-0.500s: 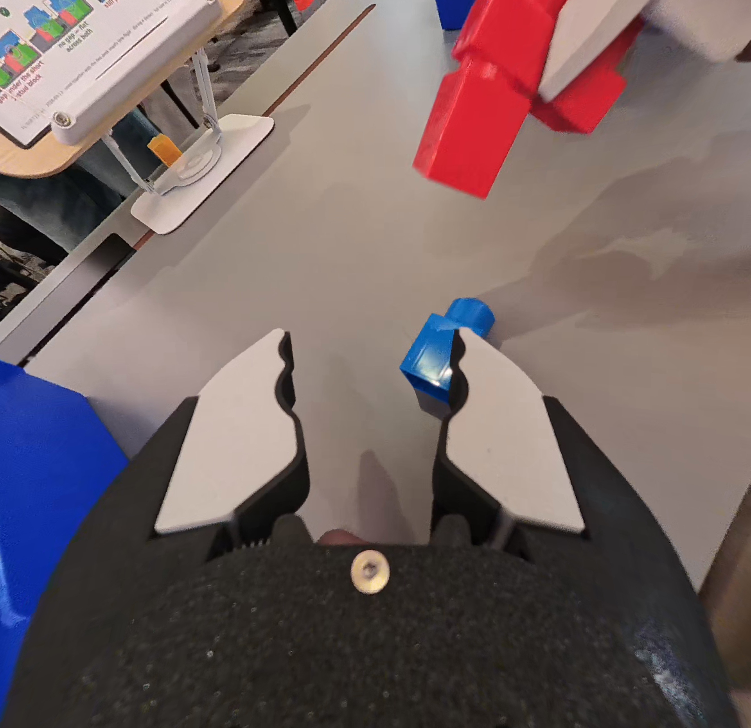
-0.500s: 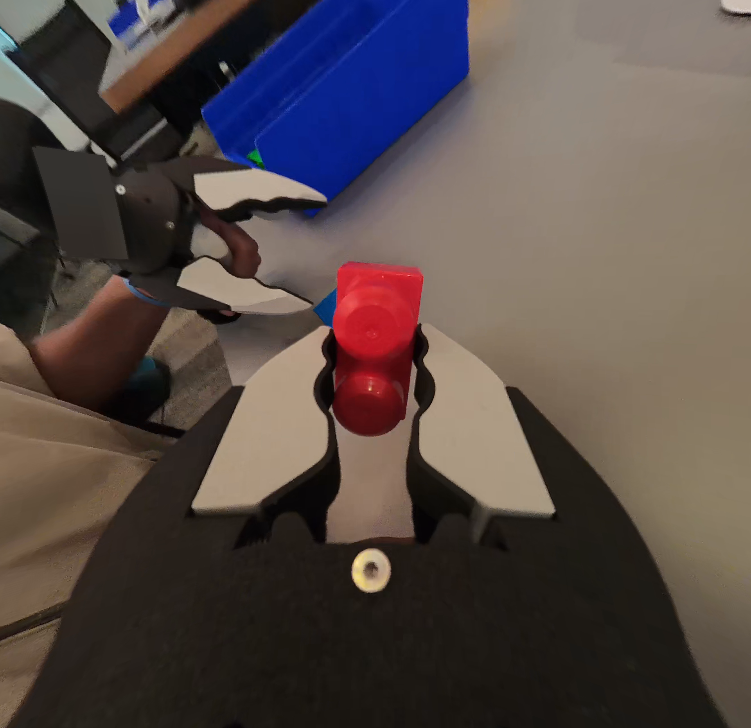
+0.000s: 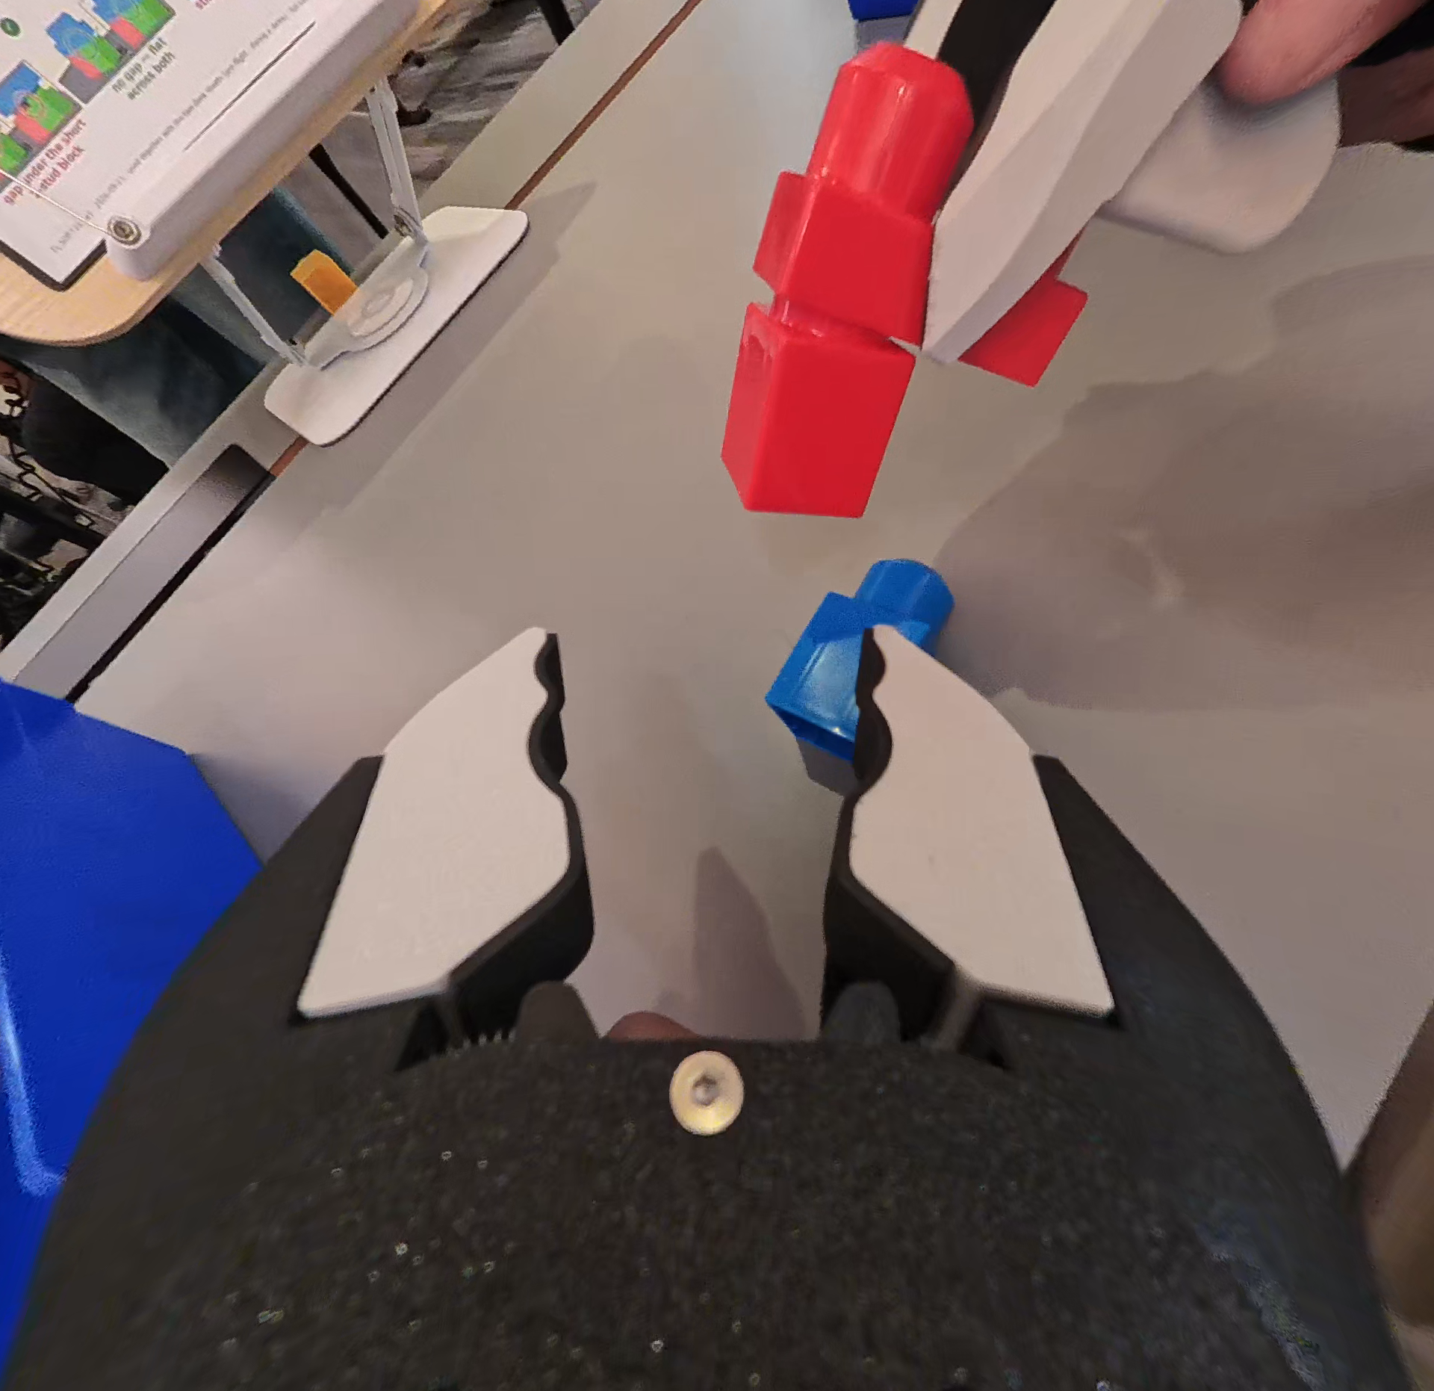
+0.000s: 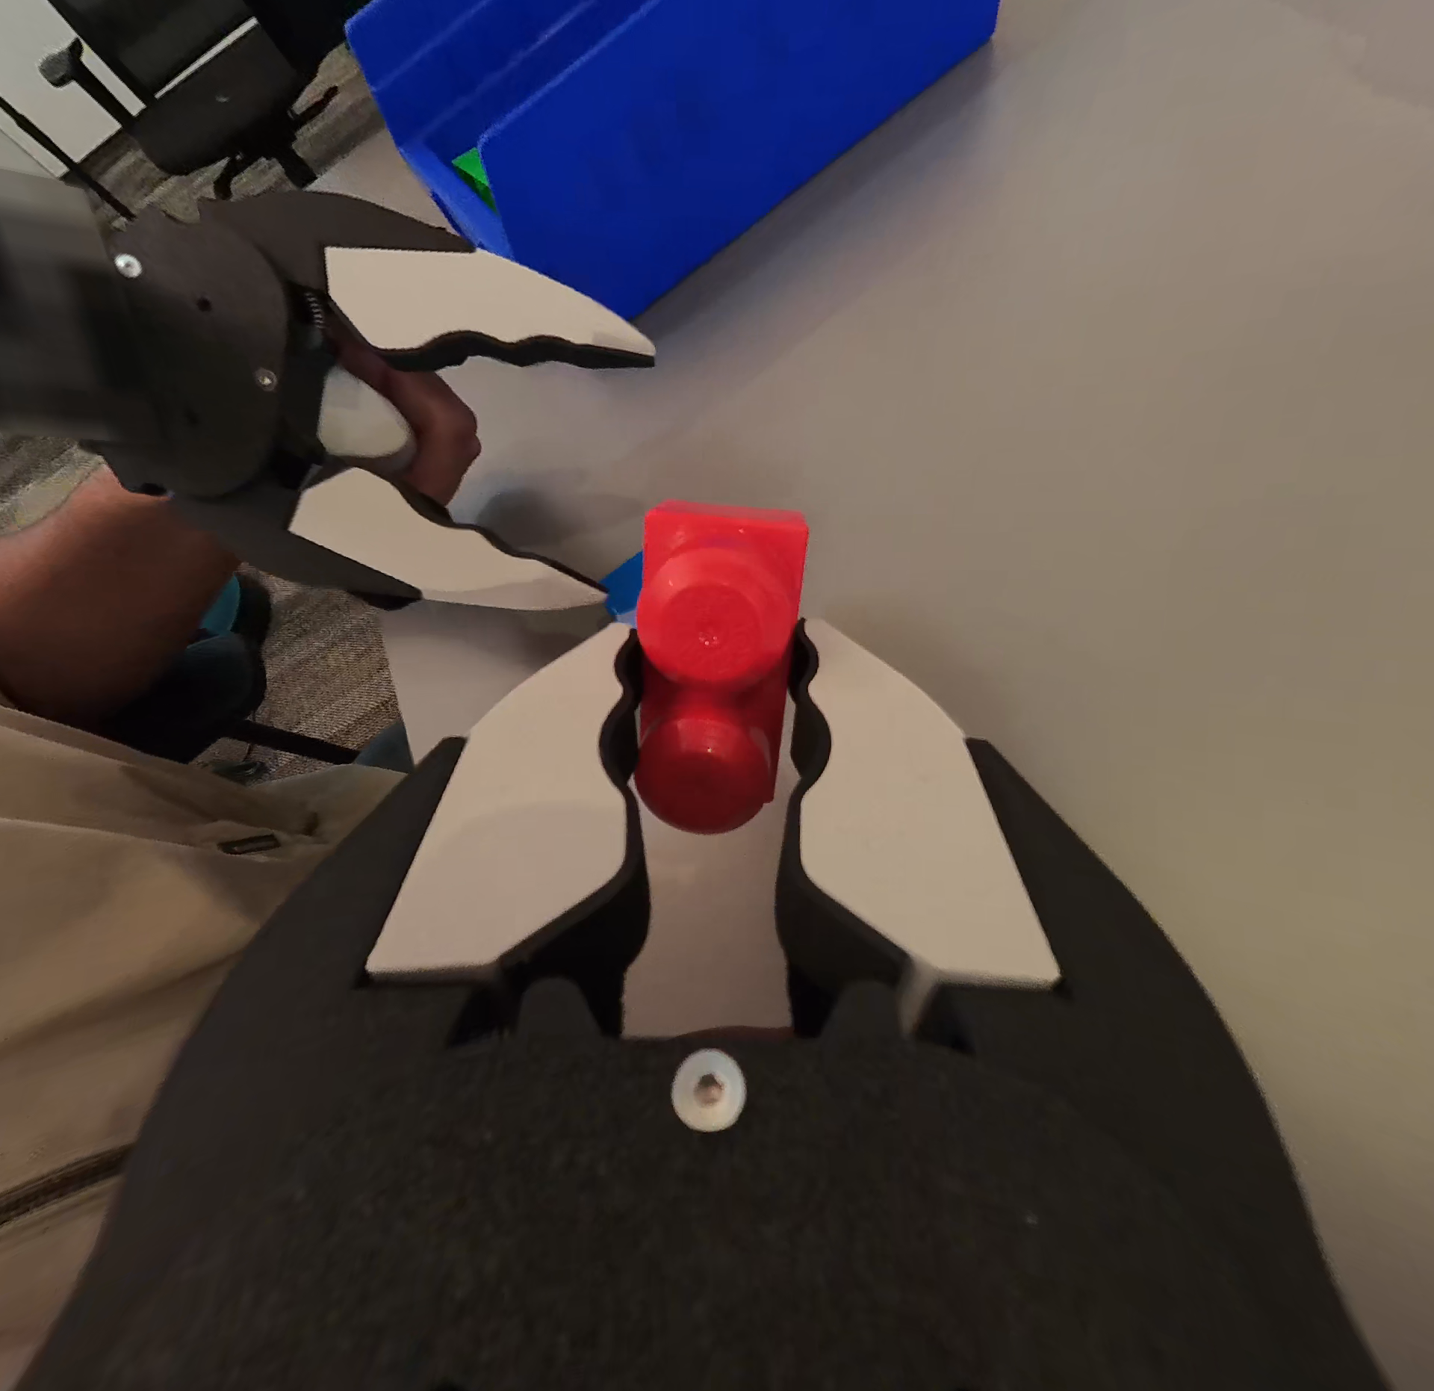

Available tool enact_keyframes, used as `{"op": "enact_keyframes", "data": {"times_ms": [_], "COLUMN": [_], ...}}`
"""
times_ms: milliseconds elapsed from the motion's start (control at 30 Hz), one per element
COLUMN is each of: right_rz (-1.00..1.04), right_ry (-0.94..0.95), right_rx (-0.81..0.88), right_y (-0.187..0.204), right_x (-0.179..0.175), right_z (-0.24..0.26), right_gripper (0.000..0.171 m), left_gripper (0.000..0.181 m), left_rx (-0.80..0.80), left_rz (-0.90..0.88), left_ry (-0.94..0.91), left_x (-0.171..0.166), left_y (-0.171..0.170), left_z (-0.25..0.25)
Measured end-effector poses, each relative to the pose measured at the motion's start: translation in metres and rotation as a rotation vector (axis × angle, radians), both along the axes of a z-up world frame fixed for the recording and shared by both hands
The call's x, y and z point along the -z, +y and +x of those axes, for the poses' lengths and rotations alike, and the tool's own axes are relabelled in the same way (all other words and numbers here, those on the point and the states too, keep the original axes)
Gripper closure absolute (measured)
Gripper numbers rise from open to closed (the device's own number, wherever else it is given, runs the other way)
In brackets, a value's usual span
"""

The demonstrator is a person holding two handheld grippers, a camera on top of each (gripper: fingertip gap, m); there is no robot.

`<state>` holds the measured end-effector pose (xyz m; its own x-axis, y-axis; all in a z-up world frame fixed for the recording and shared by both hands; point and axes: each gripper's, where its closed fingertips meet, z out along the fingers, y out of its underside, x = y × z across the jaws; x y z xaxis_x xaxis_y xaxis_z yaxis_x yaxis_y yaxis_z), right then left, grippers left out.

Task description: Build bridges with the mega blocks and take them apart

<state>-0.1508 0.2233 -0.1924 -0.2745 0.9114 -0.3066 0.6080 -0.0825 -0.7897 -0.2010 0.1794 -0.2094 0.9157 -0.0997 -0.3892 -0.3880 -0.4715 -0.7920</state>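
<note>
My right gripper (image 4: pixel 714 636) is shut on a red block assembly (image 4: pixel 722 655), with two studs facing the camera. In the left wrist view the red assembly (image 3: pixel 830 329) hangs in the air in the right gripper (image 3: pixel 1009 189), just above and beyond a small blue one-stud block (image 3: pixel 838 671). The blue block lies on its side on the grey table (image 3: pixel 543 461). My left gripper (image 3: pixel 710 647) is open and empty, and its right fingertip is against the blue block. The right wrist view shows the left gripper (image 4: pixel 628 477) open, with a corner of the blue block (image 4: pixel 625 581) at its lower tip.
A blue bin (image 4: pixel 698 127) holding a green block (image 4: pixel 473 174) stands behind the left gripper; it also shows in the left wrist view (image 3: pixel 93 927). An instruction card (image 3: pixel 194 73) on a white stand (image 3: pixel 403 329) sits at the table's left edge. My right fingertips sit around 8 centimetres from my left ones.
The right gripper has brought the red assembly down and closer, toward the blue block and the left gripper. The left gripper and the blue block have stayed in place.
</note>
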Motion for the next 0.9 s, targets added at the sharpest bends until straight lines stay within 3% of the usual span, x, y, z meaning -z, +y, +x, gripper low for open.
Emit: {"op": "enact_keyframes", "data": {"times_ms": [500, 900], "right_rz": [-0.014, -0.042], "right_ry": [0.015, -0.022], "right_rx": [-0.022, -0.016], "right_y": [-0.014, -0.007], "right_x": [-0.002, 0.011], "right_z": [-0.005, 0.004], "right_gripper": [0.135, 0.135], "left_gripper": [0.11, 0.108], "left_rx": [0.022, 0.02], "left_rz": [0.024, -0.001], "left_ry": [0.023, 0.013], "left_x": [-0.007, 0.004], "left_y": [0.026, 0.028], "left_z": [0.009, 0.006]}}
